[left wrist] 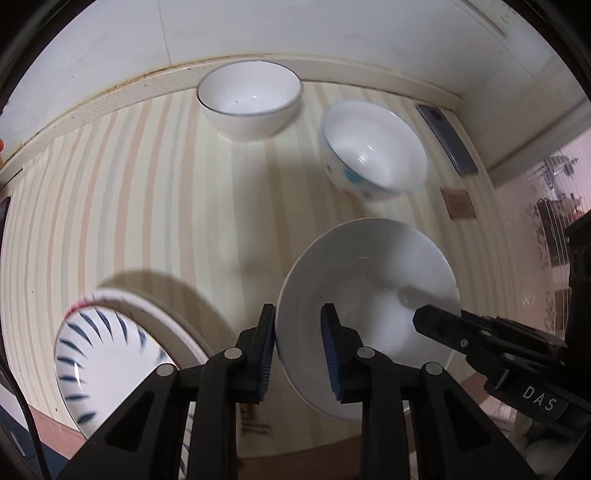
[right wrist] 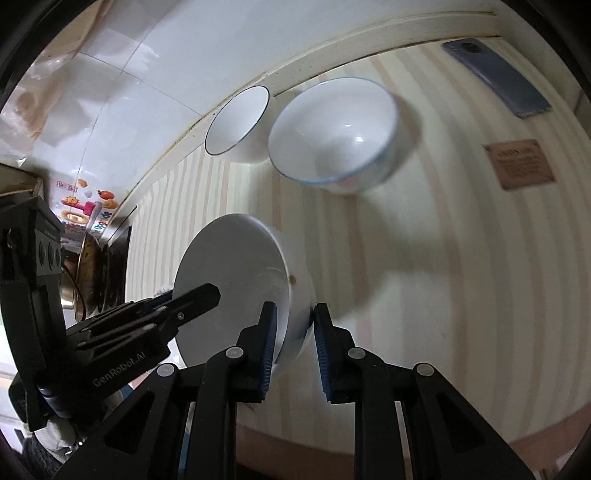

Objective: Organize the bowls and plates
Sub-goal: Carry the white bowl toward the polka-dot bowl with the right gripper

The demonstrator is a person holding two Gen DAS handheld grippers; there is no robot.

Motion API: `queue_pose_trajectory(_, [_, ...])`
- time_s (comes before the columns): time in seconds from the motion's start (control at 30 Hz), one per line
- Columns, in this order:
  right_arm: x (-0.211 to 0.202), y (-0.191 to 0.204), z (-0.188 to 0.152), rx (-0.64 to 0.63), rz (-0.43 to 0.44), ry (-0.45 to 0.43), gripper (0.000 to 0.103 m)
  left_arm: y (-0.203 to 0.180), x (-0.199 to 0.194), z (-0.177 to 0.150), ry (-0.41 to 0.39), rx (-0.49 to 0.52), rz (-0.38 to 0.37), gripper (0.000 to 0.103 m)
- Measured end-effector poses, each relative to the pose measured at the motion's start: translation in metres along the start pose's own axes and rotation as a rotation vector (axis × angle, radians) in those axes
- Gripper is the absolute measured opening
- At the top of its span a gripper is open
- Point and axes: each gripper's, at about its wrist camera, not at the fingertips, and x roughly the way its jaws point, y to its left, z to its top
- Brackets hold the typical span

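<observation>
A plain white bowl (left wrist: 369,295) is held above the striped table (left wrist: 147,192) by both grippers. My left gripper (left wrist: 300,325) is shut on its left rim; my right gripper (right wrist: 293,325) is shut on its opposite rim (right wrist: 295,295). Each gripper shows in the other's view, the right one (left wrist: 480,332) at the bowl's right side, the left one (right wrist: 166,310) at its left. A white bowl with a dark rim (left wrist: 249,99) and a white bowl with blue patterns (left wrist: 373,147) stand at the back. A blue-striped plate (left wrist: 99,365) lies on a white plate at lower left.
A blue phone (right wrist: 498,77) and a small brown card (right wrist: 521,164) lie on the table at the right. A white tiled wall (left wrist: 295,29) borders the back. A metal pot (right wrist: 88,280) and a colourful package sit far left.
</observation>
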Motion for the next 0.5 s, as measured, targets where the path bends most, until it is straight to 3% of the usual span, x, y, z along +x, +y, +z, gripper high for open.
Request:
queue_pose_trajectory(0.23, [-0.010, -0.029, -0.029, 0.013, -0.018, 0.025, 0.023, -0.022, 0.014, -0.014, 0.017, 0.048, 0.006, 0.022])
queue_pose_trajectory(0.5, [0.002, -0.045, -0.037, 0.034, -0.027, 0.039, 0.023, -0.035, 0.038, -0.014, 0.041, 0.070, 0.040, 0.022])
